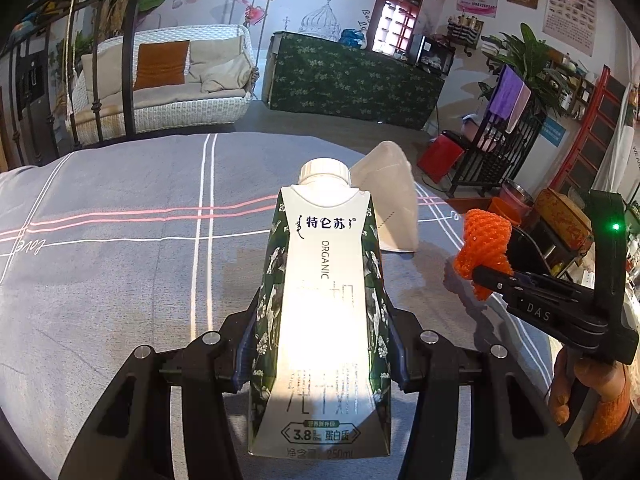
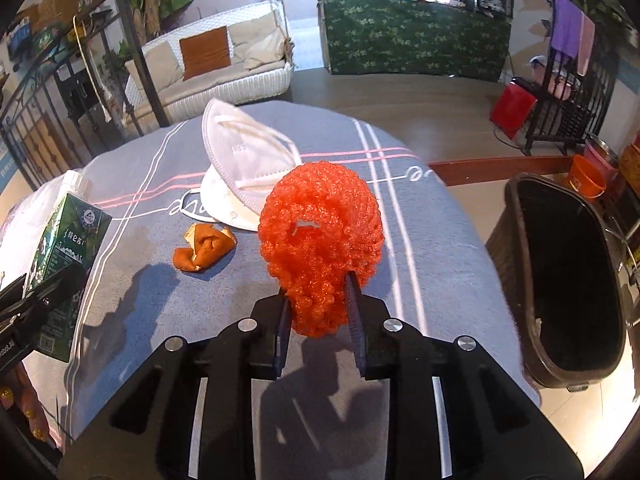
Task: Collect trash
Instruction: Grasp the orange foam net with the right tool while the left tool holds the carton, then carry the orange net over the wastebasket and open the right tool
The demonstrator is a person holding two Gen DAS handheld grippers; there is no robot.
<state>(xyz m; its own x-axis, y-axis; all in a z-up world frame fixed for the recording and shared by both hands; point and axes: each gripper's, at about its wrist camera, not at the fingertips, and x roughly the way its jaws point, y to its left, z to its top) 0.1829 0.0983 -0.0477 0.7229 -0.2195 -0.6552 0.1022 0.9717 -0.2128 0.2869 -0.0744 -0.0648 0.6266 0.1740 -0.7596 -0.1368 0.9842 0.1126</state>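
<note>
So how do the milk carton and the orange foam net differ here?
The milk carton is a rigid, printed green and white box with a white cap; the orange foam net is soft, bumpy and one colour. The carton is clamped in the left gripper, the net in the right gripper. Both are held above the grey cloth.

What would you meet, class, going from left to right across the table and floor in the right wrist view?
Milk carton held by the left gripper → orange peel → red foam net in the right gripper → dark waste bin on the floor.
</note>
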